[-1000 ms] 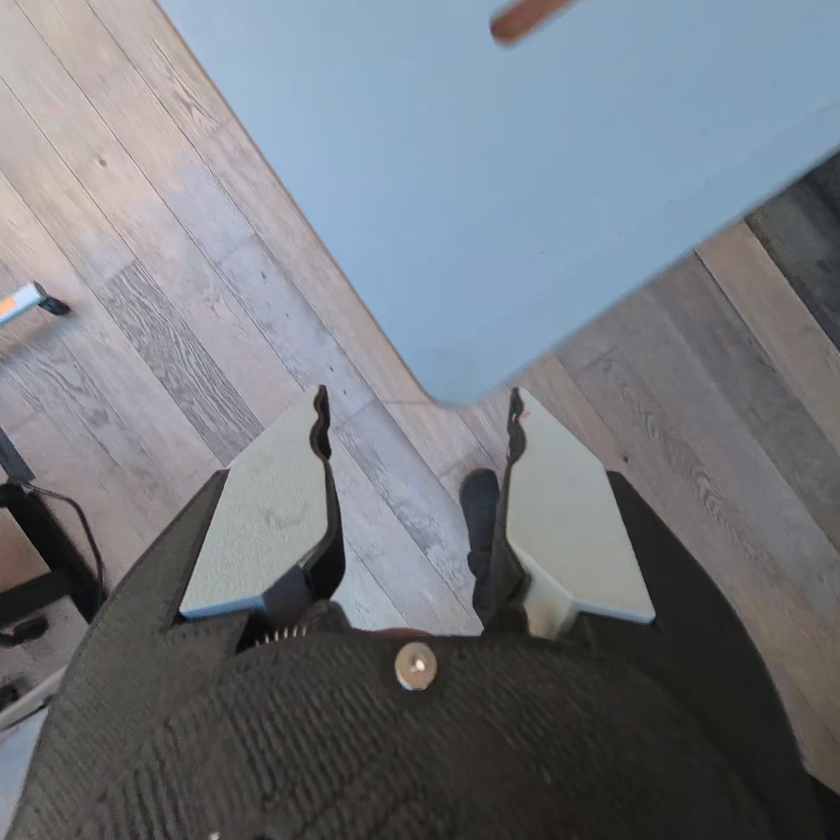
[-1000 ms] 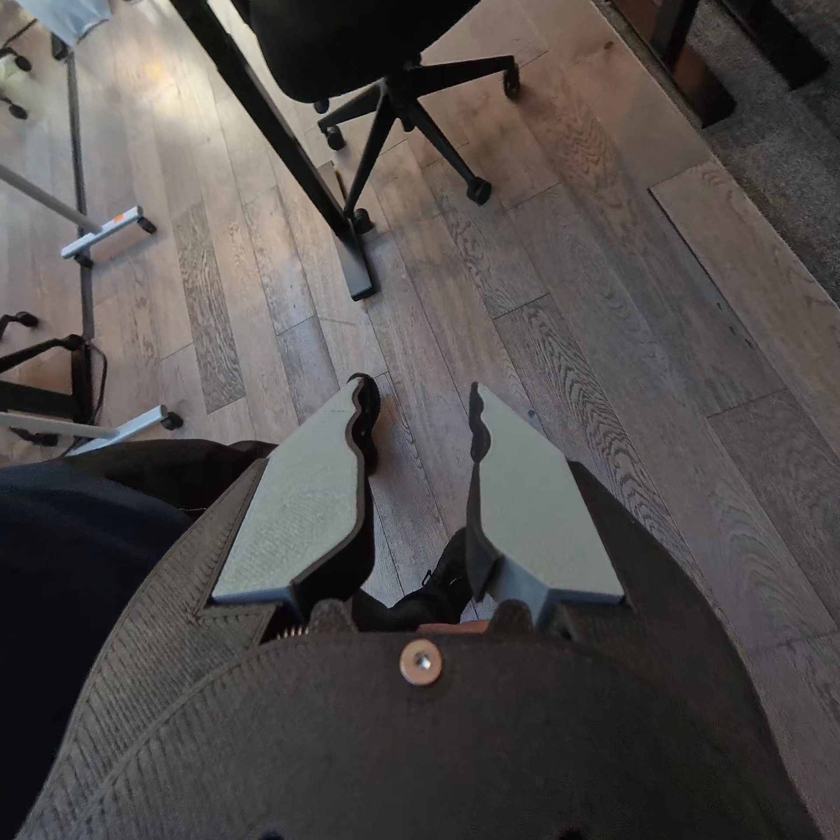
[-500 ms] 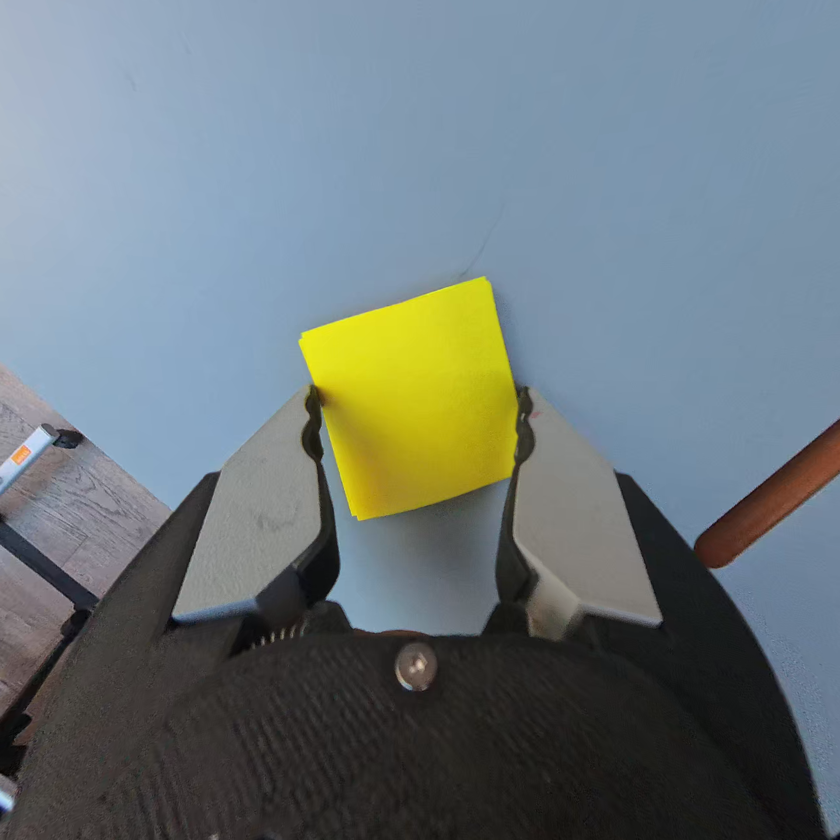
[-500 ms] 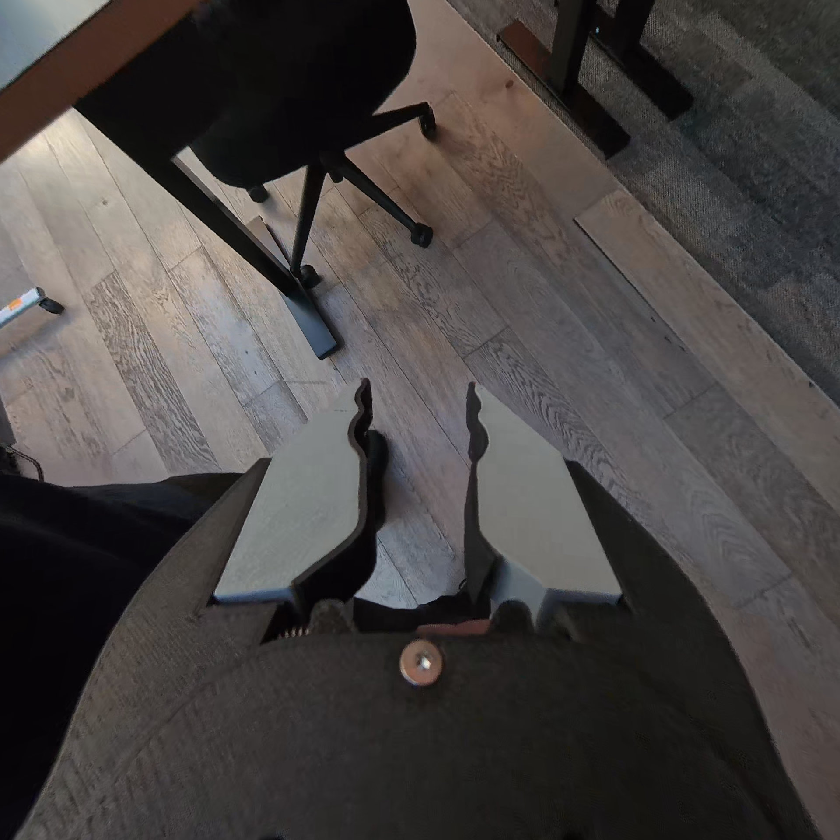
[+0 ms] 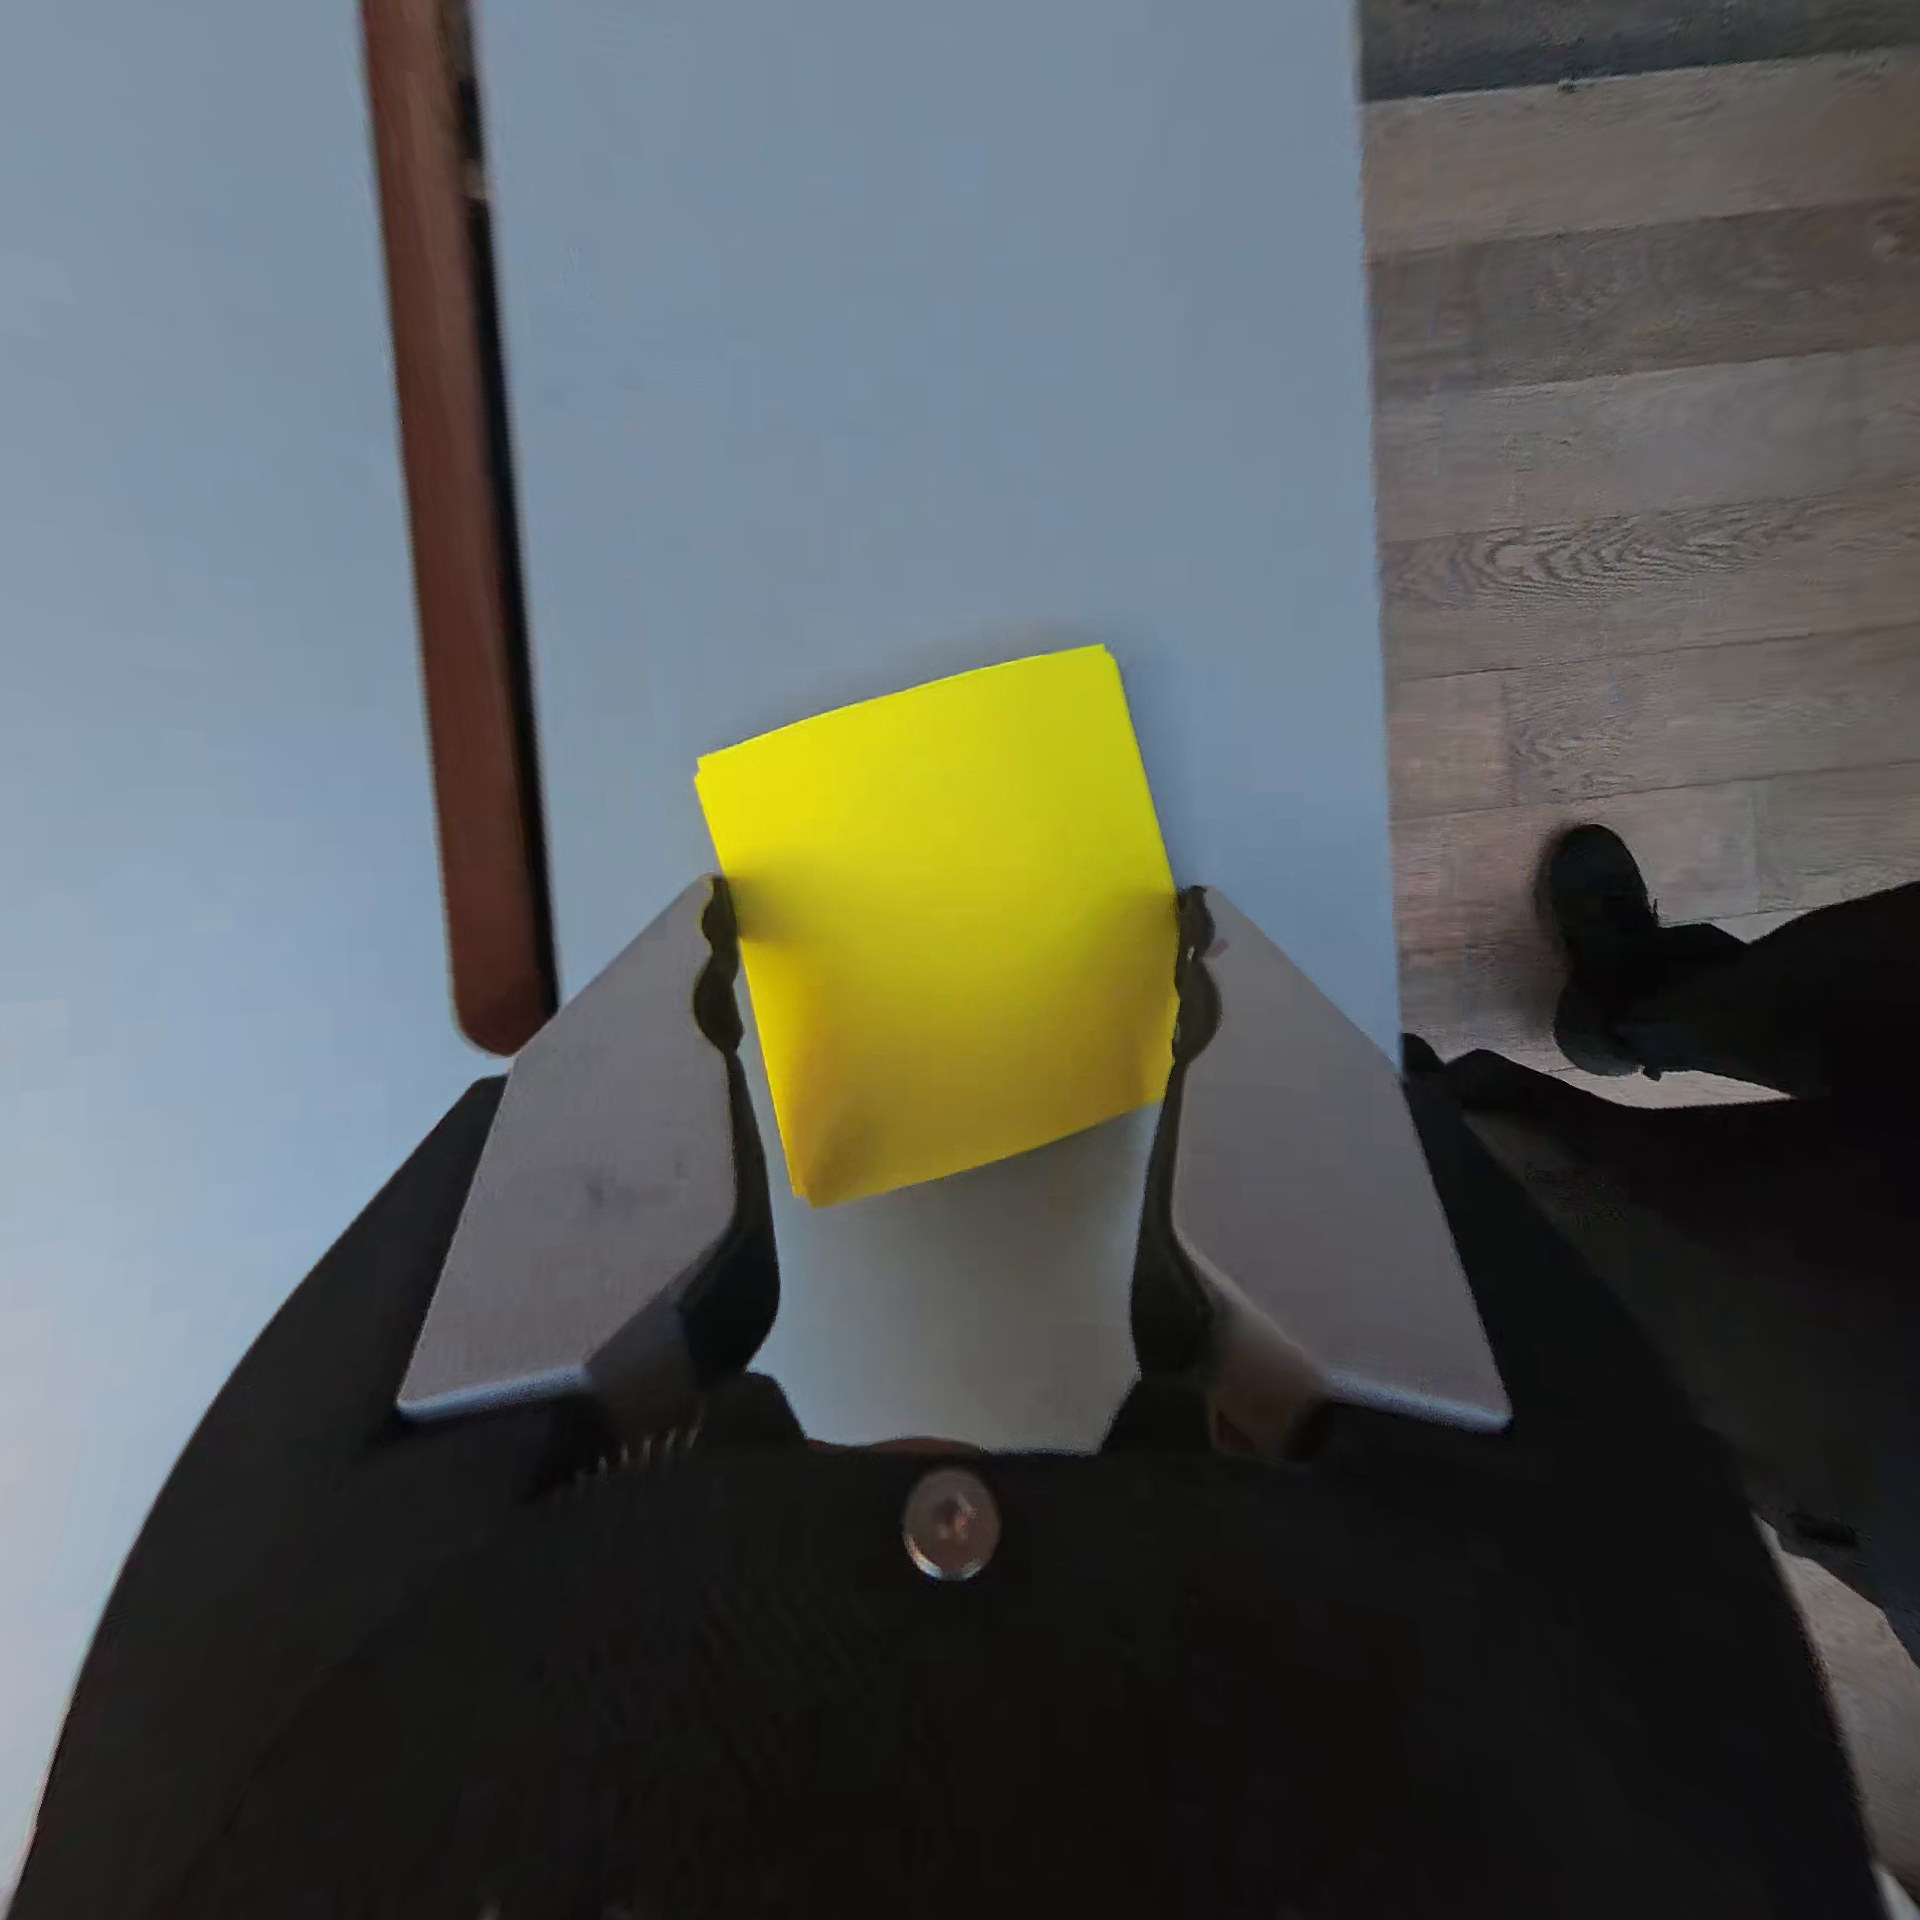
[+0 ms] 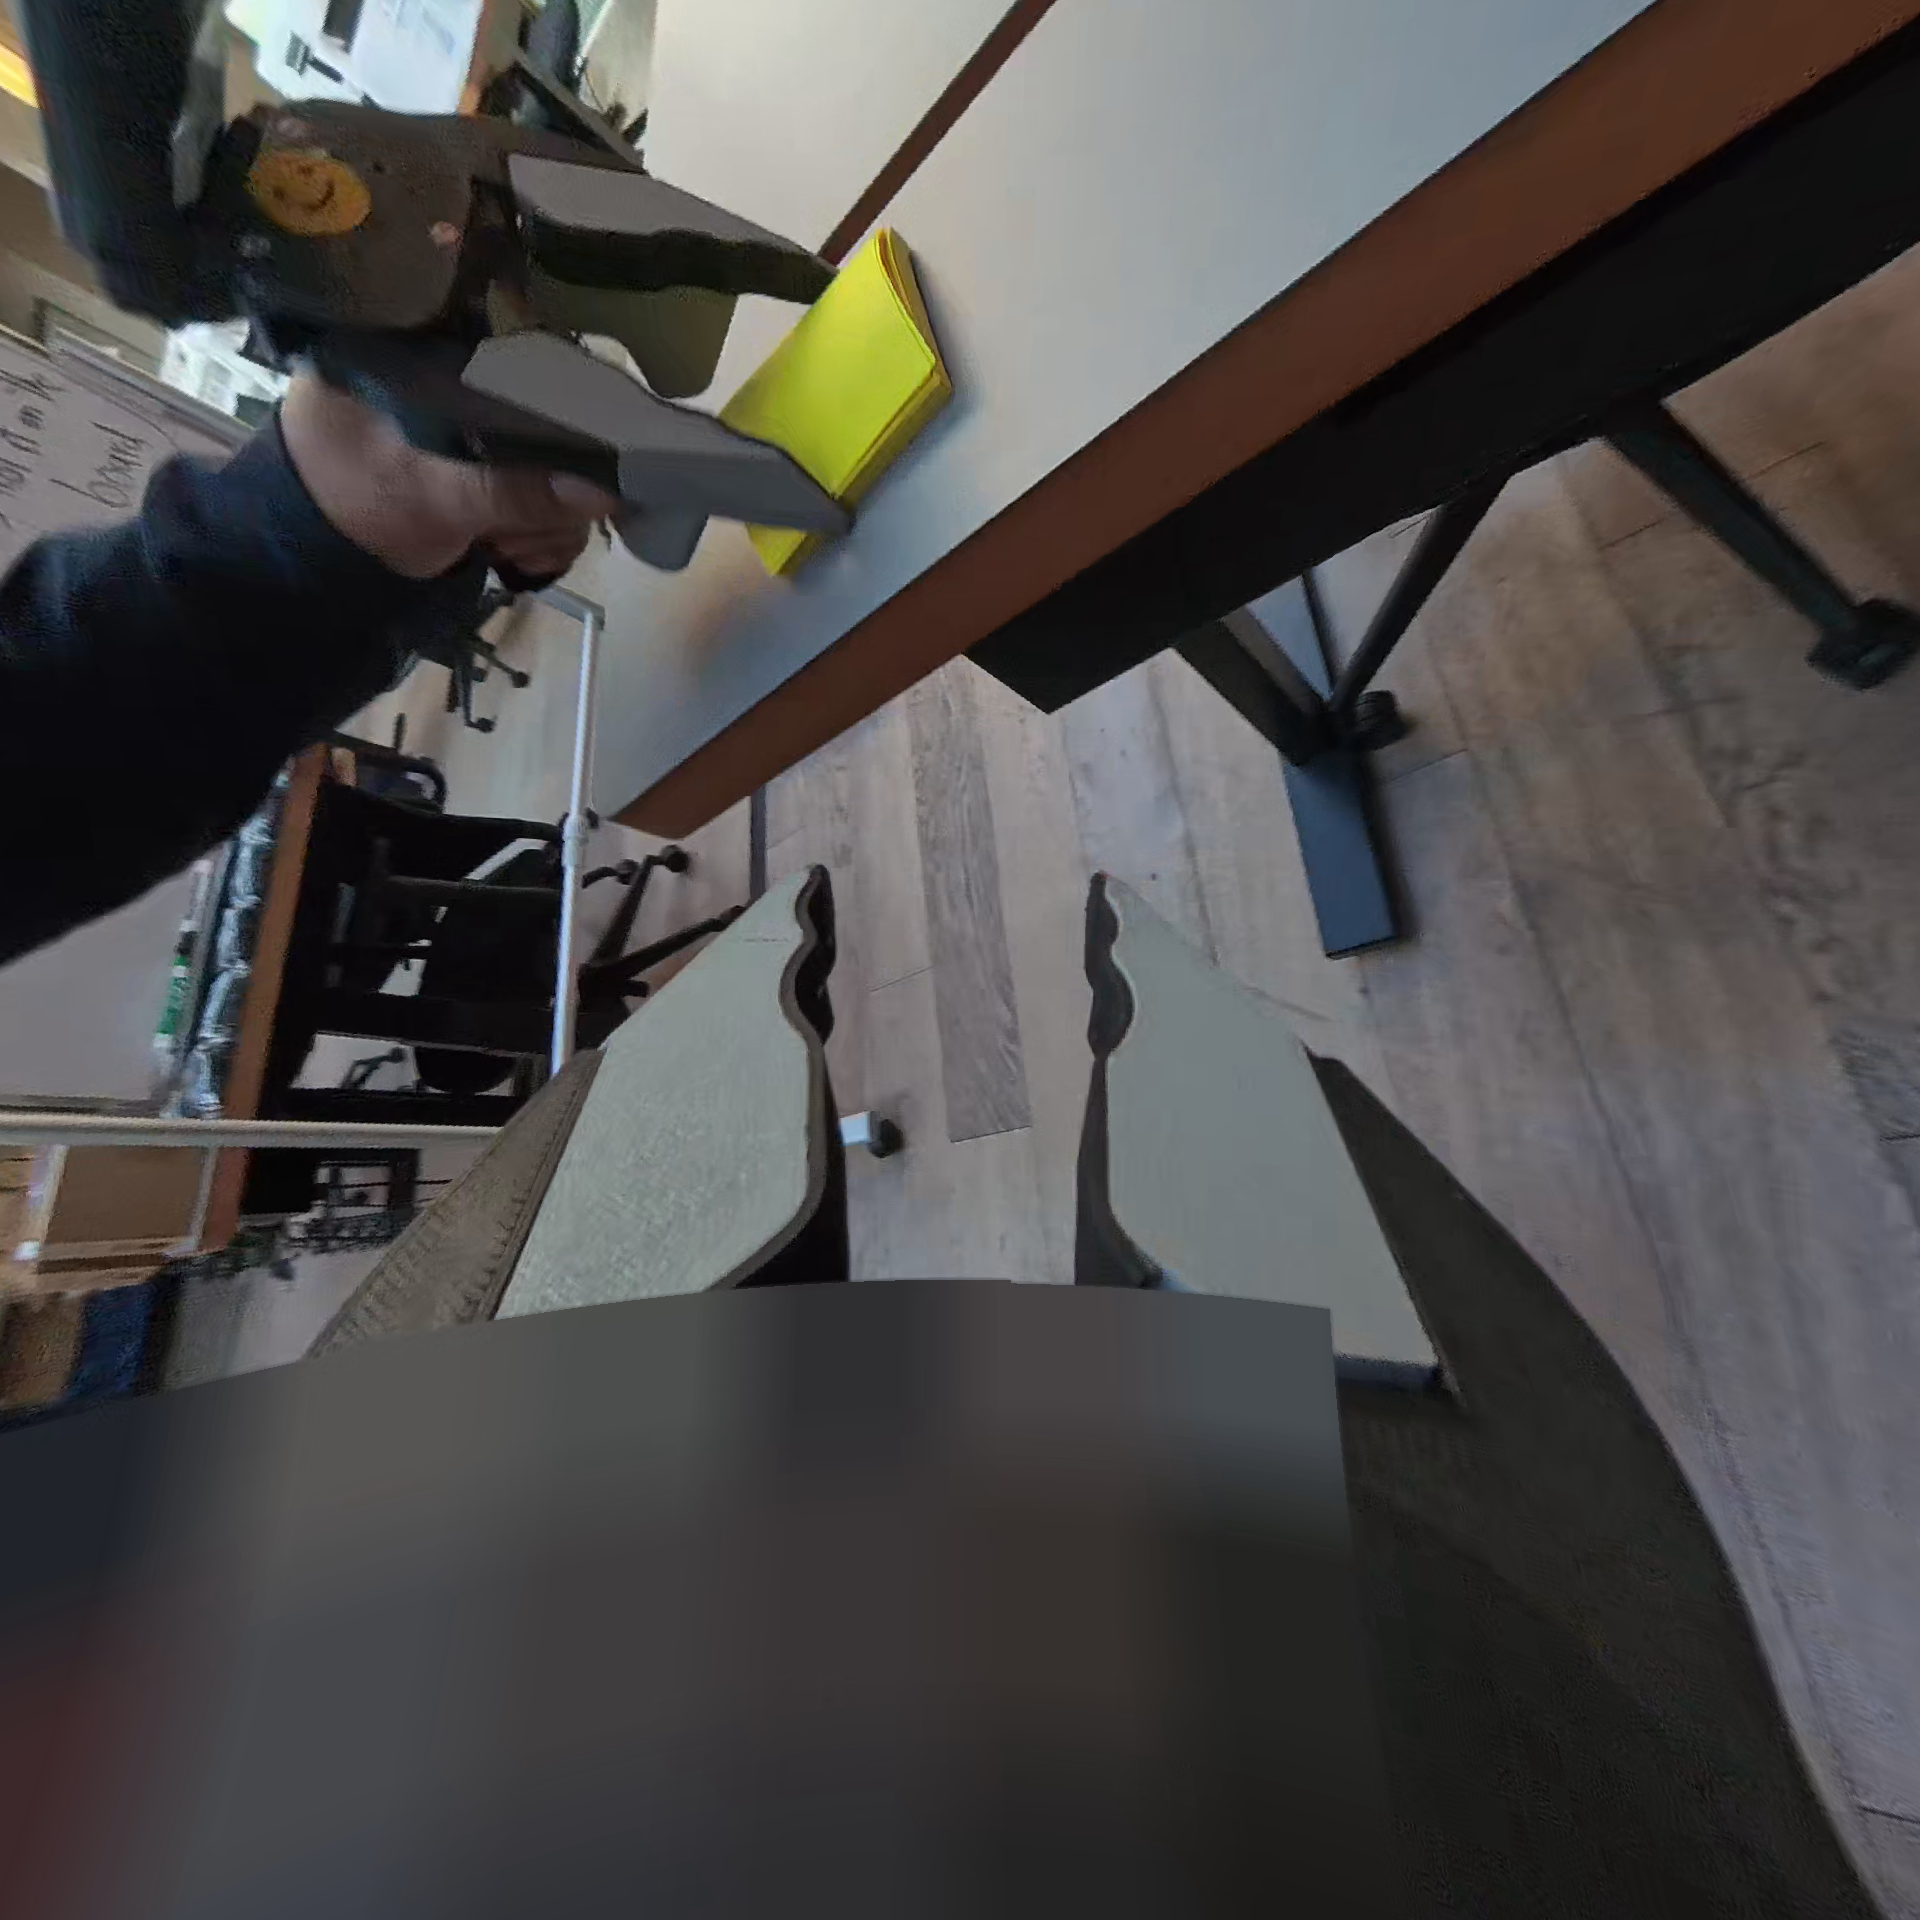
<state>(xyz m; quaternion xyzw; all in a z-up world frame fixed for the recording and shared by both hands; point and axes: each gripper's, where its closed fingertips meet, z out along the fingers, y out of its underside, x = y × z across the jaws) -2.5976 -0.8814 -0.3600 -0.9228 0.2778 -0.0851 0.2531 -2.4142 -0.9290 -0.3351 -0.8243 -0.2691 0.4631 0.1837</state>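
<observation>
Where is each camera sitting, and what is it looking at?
Left wrist view: sits on the left tool, looking down at the yellow paper stack on the grey table; a dark shoe shows.
Right wrist view: sits on the right tool, held below the table, facing the wood floor; a sleeve shows.
Shared: paper, table, left tool.

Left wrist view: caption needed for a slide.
Open left claw straddles a yellow paper stack lying on a grey table.

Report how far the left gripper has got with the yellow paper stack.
Done: the left gripper is open astride the yellow paper stack, which lies flat on the grey table. In hand: nothing; the right gripper is open over the floor. Left: closing on and lifting the stack.
</observation>
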